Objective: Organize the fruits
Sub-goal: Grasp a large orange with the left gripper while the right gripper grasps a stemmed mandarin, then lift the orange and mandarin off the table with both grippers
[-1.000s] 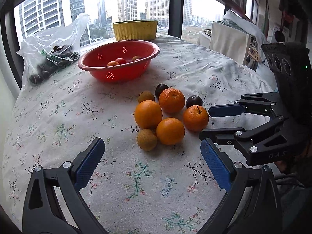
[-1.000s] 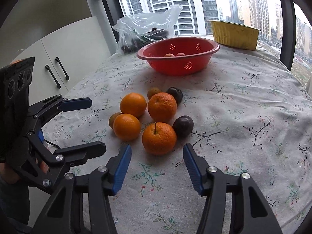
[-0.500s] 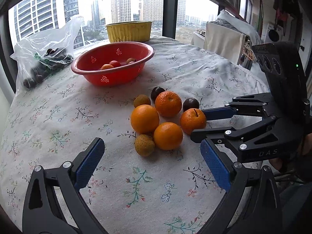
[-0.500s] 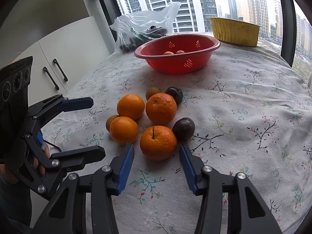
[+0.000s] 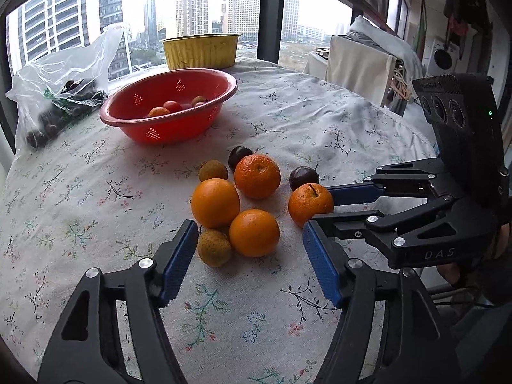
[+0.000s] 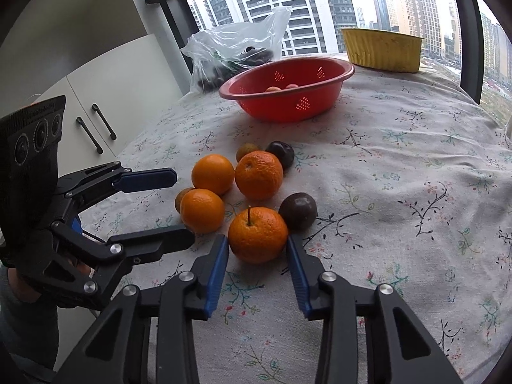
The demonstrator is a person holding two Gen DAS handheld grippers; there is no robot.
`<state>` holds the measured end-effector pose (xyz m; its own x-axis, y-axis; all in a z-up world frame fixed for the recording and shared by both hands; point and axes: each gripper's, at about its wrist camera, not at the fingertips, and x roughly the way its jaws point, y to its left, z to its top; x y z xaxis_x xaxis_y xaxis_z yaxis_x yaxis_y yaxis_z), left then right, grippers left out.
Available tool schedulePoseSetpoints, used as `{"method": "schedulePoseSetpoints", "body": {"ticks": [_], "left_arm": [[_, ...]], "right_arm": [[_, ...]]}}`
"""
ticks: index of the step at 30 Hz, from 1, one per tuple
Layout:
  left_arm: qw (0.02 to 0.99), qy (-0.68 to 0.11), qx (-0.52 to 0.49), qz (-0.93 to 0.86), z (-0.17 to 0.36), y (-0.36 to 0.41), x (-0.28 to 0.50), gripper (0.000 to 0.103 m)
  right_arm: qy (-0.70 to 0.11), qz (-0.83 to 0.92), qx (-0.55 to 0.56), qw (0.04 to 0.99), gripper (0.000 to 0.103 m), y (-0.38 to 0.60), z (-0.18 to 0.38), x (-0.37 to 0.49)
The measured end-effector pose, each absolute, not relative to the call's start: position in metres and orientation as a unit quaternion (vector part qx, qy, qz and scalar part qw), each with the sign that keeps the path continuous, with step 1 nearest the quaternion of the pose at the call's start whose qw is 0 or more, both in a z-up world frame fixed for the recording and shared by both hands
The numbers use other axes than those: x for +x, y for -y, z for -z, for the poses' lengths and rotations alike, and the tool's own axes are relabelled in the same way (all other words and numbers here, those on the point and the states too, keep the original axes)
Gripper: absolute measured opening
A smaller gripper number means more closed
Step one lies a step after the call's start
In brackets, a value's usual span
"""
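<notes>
Pick step, both sides. Right gripper (image 6: 257,249) jaws closing around the stemmed orange (image 6: 258,234) on the desk (image 6: 400,192); left gripper (image 5: 249,252) jaws closing, nothing pinched yet. Next: firm grip, lift, carry to the red basket (image 6: 288,96).

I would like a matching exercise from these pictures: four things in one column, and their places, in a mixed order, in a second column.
Things:
1. stemmed orange
2. red colander
3. plastic bag
4. yellow tub

Places:
A. far table edge, by the window
B. between the closing jaws of the right gripper
C. beside the colander, holding dark fruit
D. mid-table, holding a few small fruits

Pairs: 1-B, 2-D, 3-C, 4-A
</notes>
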<state>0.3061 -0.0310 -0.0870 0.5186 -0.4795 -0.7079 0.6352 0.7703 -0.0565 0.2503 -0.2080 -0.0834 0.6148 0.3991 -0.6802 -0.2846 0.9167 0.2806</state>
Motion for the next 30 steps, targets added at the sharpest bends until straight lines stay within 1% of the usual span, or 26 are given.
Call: {"method": "schedulePoseSetpoints", "body": {"ticks": [7, 9, 13, 14, 15, 16, 18, 30], "left_arm": [[0.862, -0.372, 0.123, 0.321, 0.091, 0.044, 0.303, 0.057], [0.863, -0.371, 0.133, 0.316, 0.091, 0.046, 0.303, 0.053], [0.863, -0.371, 0.148, 0.309, 0.092, 0.049, 0.302, 0.051], [0.864, -0.369, 0.155, 0.306, 0.092, 0.050, 0.301, 0.048], [0.865, -0.367, 0.165, 0.301, 0.092, 0.051, 0.299, 0.042], [0.867, -0.362, 0.178, 0.293, 0.093, 0.053, 0.298, 0.041], [0.868, -0.357, 0.200, 0.281, 0.094, 0.055, 0.295, 0.041], [0.861, -0.351, 0.242, 0.276, 0.100, 0.067, 0.290, 0.041]], "right_arm": [[-0.389, -0.190, 0.083, 0.898, 0.040, 0.219, 0.081, 0.244], [-0.389, -0.191, 0.084, 0.897, 0.040, 0.221, 0.082, 0.243], [-0.387, -0.193, 0.081, 0.898, 0.040, 0.223, 0.083, 0.240], [-0.387, -0.193, 0.081, 0.898, 0.040, 0.224, 0.083, 0.240], [-0.387, -0.194, 0.081, 0.898, 0.040, 0.224, 0.083, 0.239], [-0.386, -0.194, 0.081, 0.898, 0.040, 0.225, 0.083, 0.239], [-0.386, -0.194, 0.079, 0.898, 0.040, 0.225, 0.083, 0.238], [-0.386, -0.201, 0.080, 0.897, 0.040, 0.227, 0.086, 0.236]]}}
